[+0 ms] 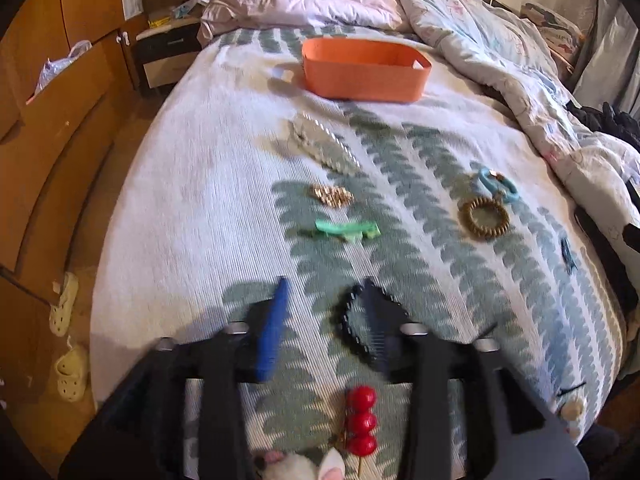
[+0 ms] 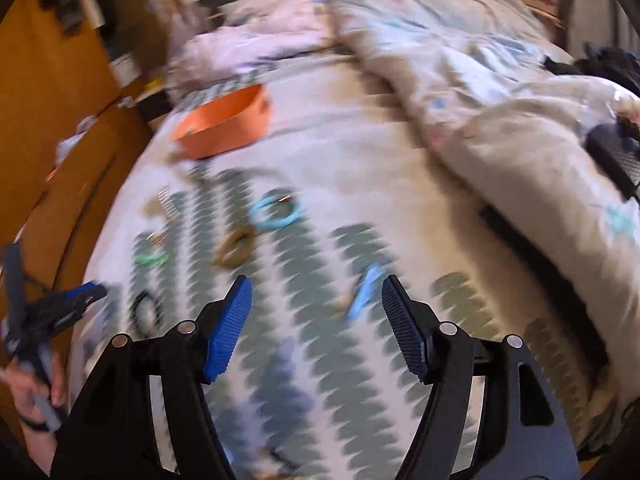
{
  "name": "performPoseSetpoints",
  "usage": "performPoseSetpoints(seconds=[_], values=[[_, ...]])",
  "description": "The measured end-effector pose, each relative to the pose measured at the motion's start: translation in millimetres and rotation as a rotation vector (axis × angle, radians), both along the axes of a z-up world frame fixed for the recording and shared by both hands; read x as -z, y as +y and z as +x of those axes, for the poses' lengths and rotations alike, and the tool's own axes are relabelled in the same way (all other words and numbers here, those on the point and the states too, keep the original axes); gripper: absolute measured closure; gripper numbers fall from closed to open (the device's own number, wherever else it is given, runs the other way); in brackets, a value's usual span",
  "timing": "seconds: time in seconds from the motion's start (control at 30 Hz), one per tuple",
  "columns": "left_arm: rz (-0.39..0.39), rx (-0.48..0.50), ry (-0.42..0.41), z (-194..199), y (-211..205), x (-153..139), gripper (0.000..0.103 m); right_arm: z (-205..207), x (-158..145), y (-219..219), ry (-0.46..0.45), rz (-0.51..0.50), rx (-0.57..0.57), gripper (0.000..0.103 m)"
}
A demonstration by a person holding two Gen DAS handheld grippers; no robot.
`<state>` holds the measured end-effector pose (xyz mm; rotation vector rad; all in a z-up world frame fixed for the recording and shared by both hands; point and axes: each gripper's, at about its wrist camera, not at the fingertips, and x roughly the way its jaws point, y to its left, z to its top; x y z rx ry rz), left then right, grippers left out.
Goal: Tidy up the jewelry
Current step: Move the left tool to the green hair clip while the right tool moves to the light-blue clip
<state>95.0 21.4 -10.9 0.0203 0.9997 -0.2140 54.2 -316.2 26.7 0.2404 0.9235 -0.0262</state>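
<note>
On the bedspread [image 1: 192, 200], patterned in green, the orange bin [image 1: 362, 70] sits at the far end, its long side running left to right. Nearer me lie a pearl hair clip [image 1: 326, 146] angled from far-left to near-right, a brown coil tie [image 1: 484, 218] touching a light-blue ring [image 1: 498, 186], and a green clip [image 1: 348, 230] lying crosswise. My left gripper [image 1: 324, 320] hangs spread over a black scalloped clip [image 1: 370, 324]. My right gripper [image 2: 316, 320] is spread too, a small blue clip [image 2: 366, 296] between its pads, untouched, pointing away.
</note>
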Motion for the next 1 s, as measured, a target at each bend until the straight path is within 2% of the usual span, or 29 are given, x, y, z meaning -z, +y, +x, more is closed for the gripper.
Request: performPoseSetpoints(seconds=[0.13, 0.3, 0.5, 0.73, 1.0], values=[[-0.002, -0.010, 0.019, 16.6, 2.8, 2.1, 0.052, 21.9, 19.7, -11.5, 0.080, 0.020, 0.034, 0.033], [-0.001, -0.014, 0.052, 38.6, 0.6, 8.5, 0.042, 32.1, 49.8, -8.4, 0.154, 0.042, 0.020, 0.033], [-0.002, -0.031, 0.074, 53.1, 3.7, 17.8, 0.033, 39.4, 58.5, -1.8, 0.162, 0.017, 0.021, 0.033], [-0.030, -0.038, 0.106, 66.4, 5.7, 22.6, 0.033, 40.2, 66.0, 1.3, 0.190, 0.026, 0.025, 0.034], [-0.007, -0.011, 0.129, 76.9, -7.9, 32.0, 0.033, 42.5, 75.4, 4.8, 0.209, -0.006, 0.043, 0.035]])
